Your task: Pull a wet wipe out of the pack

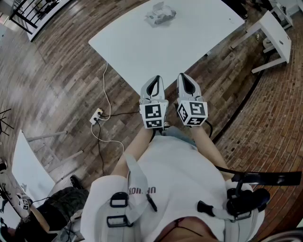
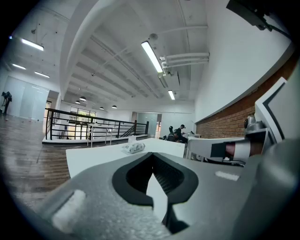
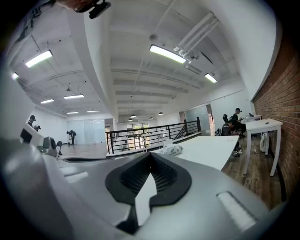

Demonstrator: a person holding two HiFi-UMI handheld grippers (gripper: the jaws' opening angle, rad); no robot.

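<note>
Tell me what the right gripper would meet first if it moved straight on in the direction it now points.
Probably the white table: the right gripper points slightly downward toward its near edge. The wet wipe pack lies further on, near the far end. Depth is uncertain.

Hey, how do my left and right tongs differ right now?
The left tongs show their cube square-on; the right tongs show theirs corner-on. The left tongs' view has the pack left of their tips; the right tongs' view has it right. Both are shut, empty and well short of the pack.
</note>
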